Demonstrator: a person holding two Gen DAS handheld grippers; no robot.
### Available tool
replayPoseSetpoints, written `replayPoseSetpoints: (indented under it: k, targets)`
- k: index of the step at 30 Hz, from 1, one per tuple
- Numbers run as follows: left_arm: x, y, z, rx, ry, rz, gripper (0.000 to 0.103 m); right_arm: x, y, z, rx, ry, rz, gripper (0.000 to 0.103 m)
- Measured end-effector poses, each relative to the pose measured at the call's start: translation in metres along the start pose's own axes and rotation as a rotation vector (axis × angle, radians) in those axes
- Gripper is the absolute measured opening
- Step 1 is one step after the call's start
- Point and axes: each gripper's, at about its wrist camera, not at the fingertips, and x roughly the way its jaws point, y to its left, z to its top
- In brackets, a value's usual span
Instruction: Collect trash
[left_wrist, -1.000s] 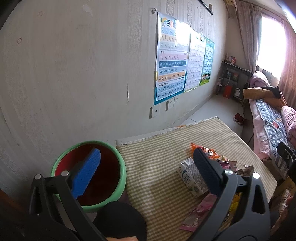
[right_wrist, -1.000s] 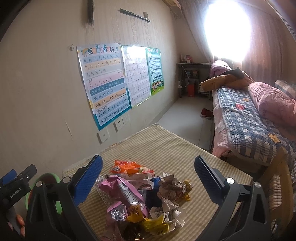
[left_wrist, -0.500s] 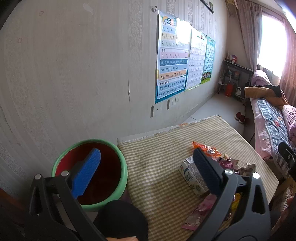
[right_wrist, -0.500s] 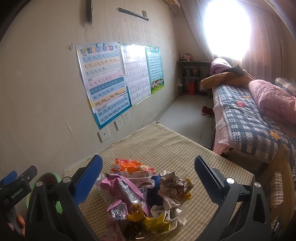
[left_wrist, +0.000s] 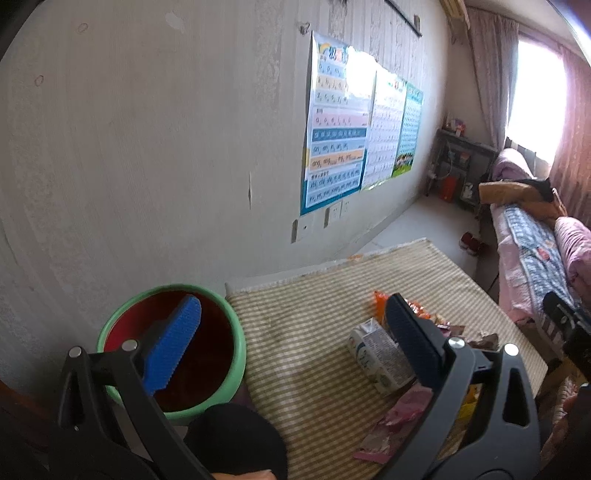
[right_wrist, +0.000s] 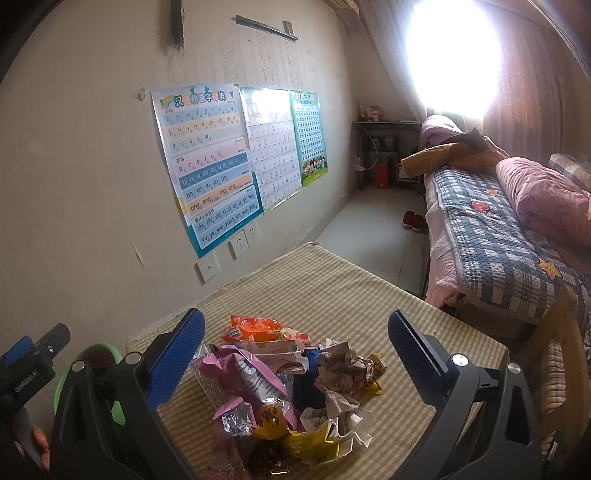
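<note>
Above the checked tablecloth (right_wrist: 354, 295), the right gripper (right_wrist: 295, 354) hung with its blue-padded jaws spread wide and nothing between them, the trash pile (right_wrist: 291, 384) lying on the cloth directly below the gap. Over the near edge of the same cloth the left gripper (left_wrist: 291, 339) was likewise wide apart and empty, one pad above the bin and the other above the near end of the pile.

The pile sat at the near middle of the cloth. An orange snack wrapper (right_wrist: 255, 326) lay at its far end, a pink foil bag (right_wrist: 243, 373) on the side toward the bin, crumpled brown paper (right_wrist: 347, 369) on the side toward the bed, and a yellow wrapper (right_wrist: 310, 443) nearest the camera. In the left wrist view a small white drink carton (left_wrist: 376, 356) lay on its side at the pile's edge facing the bin, with a flat pink wrapper (left_wrist: 395, 421) just nearer than it.

The green-rimmed bin (left_wrist: 173, 350), dark red inside, stood against the cloth's corner by the wall, and I could not make out any contents in it.

Beyond the cloth, alphabet posters (right_wrist: 207, 166) hung on the wall, a bed with a blue checked quilt (right_wrist: 487, 229) ran along the opposite side, and a pair of red shoes (right_wrist: 412, 221) sat on the floor past the cloth's far end.
</note>
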Motion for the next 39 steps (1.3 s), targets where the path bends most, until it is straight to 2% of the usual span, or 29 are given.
replayPoseSetpoints:
  k: [3, 6, 7, 9, 11, 13, 17, 20, 21, 22, 23, 25, 27, 29, 33, 36, 39]
  targets:
    - [-0.002, 0.001, 0.001, -0.003, -0.03, 0.026, 0.098, 0.0, -0.002, -0.001, -0.004, 0.007, -0.004, 0.096]
    - [0.009, -0.003, -0.005, 0.024, 0.015, -0.008, 0.098, 0.007, -0.006, -0.004, -0.012, 0.042, -0.004, 0.096]
    - [0.015, -0.008, -0.01, 0.056, 0.059, -0.036, 0.098, 0.01, -0.008, -0.006, -0.018, 0.054, -0.005, 0.096]
    - [0.026, -0.023, -0.024, 0.137, 0.148, -0.139, 0.098, 0.015, -0.014, -0.011, -0.044, 0.069, -0.024, 0.096]
    - [0.03, -0.035, -0.038, 0.165, 0.189, -0.162, 0.098, 0.019, -0.02, -0.016, -0.057, 0.086, -0.045, 0.096]
    - [0.041, -0.051, -0.058, 0.195, 0.261, -0.236, 0.098, 0.025, -0.031, -0.022, -0.044, 0.116, -0.052, 0.096]
    - [0.075, -0.08, -0.104, 0.272, 0.466, -0.341, 0.096, 0.03, -0.047, -0.034, -0.01, 0.167, -0.034, 0.096]
    - [0.092, -0.092, -0.129, 0.311, 0.577, -0.35, 0.073, 0.034, -0.049, -0.039, -0.013, 0.194, -0.008, 0.096]
    - [0.094, -0.094, -0.133, 0.317, 0.593, -0.349, 0.056, 0.037, -0.049, -0.039, -0.014, 0.207, 0.008, 0.096]
    - [0.096, -0.093, -0.137, 0.313, 0.617, -0.355, 0.048, 0.038, -0.047, -0.039, -0.016, 0.221, 0.025, 0.096]
    - [0.097, -0.089, -0.136, 0.294, 0.625, -0.366, 0.046, 0.041, -0.045, -0.039, -0.021, 0.235, 0.048, 0.096]
    - [0.094, -0.08, -0.128, 0.258, 0.618, -0.388, 0.029, 0.043, -0.041, -0.039, -0.035, 0.25, 0.08, 0.096]
    - [0.087, -0.072, -0.121, 0.241, 0.586, -0.388, 0.021, 0.046, -0.038, -0.041, -0.038, 0.264, 0.108, 0.096]
    - [0.078, -0.064, -0.109, 0.221, 0.538, -0.384, 0.02, 0.051, -0.036, -0.045, -0.034, 0.287, 0.138, 0.093]
    - [0.056, -0.051, -0.086, 0.196, 0.428, -0.368, 0.019, 0.059, -0.041, -0.046, -0.017, 0.311, 0.14, 0.091]
    - [0.042, -0.041, -0.074, 0.196, 0.347, -0.337, 0.019, 0.074, -0.054, -0.042, -0.005, 0.321, 0.087, 0.091]
    - [0.038, -0.032, -0.065, 0.153, 0.327, -0.311, 0.019, 0.098, -0.063, -0.038, -0.018, 0.369, 0.059, 0.091]
